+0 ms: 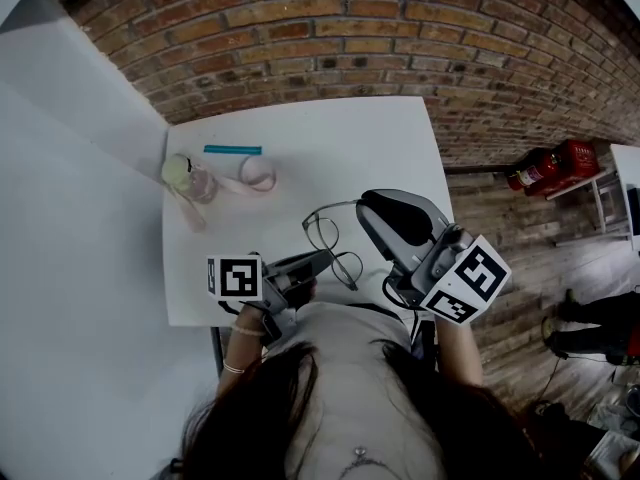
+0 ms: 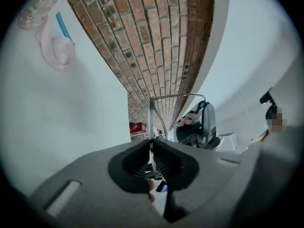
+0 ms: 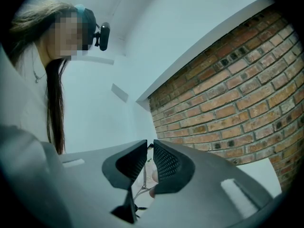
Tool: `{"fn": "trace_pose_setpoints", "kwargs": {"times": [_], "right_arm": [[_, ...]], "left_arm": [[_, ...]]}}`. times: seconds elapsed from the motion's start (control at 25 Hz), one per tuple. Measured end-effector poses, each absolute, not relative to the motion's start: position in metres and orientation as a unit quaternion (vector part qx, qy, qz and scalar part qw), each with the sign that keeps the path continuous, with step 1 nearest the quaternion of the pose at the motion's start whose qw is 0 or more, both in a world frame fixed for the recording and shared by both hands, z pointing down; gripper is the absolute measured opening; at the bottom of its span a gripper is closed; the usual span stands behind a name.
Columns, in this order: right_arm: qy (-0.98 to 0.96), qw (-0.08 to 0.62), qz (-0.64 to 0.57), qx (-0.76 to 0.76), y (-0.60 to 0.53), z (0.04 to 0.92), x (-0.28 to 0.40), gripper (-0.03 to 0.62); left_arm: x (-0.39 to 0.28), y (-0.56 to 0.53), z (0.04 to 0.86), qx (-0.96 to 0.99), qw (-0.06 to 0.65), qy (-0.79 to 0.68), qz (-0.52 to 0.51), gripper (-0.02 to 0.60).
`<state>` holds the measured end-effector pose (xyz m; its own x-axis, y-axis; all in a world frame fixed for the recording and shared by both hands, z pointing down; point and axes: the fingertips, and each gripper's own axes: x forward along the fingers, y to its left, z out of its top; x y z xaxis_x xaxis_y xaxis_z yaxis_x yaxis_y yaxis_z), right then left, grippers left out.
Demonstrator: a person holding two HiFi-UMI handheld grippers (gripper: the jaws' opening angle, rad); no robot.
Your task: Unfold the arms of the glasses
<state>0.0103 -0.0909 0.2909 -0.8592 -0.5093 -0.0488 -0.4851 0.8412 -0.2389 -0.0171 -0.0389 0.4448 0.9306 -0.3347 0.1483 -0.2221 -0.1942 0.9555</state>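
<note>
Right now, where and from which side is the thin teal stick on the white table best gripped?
Grip the thin teal stick at its middle, from above, jaws across its narrow width. It lies flat on the white table with bare surface on both sides of its middle, so jaws should fit.

Left gripper (image 1: 322, 258) and right gripper (image 1: 364, 204) meet glasses (image 1: 322, 233) (wire-framed).

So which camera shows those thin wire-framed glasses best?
The head view: it shows the thin wire-framed glasses nearly whole, both round lenses and one arm. The left gripper view catches only a strip of frame rising from its shut jaws; the right gripper view, a sliver of wire between its jaws.
</note>
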Motion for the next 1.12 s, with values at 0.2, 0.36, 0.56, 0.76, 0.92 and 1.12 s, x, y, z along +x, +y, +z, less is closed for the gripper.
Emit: {"fn": "trace_pose_setpoints", "kwargs": {"times": [0.2, 0.36, 0.56, 0.76, 0.92, 1.12], "right_arm": [[0.957, 0.058, -0.11, -0.261, -0.092, 0.291, 0.011, 0.049], [0.957, 0.062, -0.112, -0.259, -0.091, 0.291, 0.012, 0.049], [0.958, 0.064, -0.115, -0.256, -0.09, 0.292, 0.011, 0.051], [0.958, 0.065, -0.118, -0.254, -0.089, 0.292, 0.011, 0.051], [0.957, 0.064, -0.118, -0.257, -0.09, 0.295, 0.012, 0.051], [0.955, 0.061, -0.121, -0.263, -0.092, 0.297, 0.015, 0.048]], "left_arm": [[-0.017, -0.038, 0.445, 0.774, 0.606, -0.178, -0.044, 0.021], [-0.019, -0.04, 0.443, 0.766, 0.614, -0.18, -0.057, 0.021], [-0.022, -0.045, 0.444, 0.761, 0.617, -0.189, -0.066, 0.021], [-0.026, -0.047, 0.444, 0.757, 0.619, -0.196, -0.077, 0.021], [-0.028, -0.049, 0.447, 0.755, 0.619, -0.201, -0.081, 0.021], [-0.029, -0.052, 0.442, 0.747, 0.626, -0.204, -0.098, 0.021]]}}
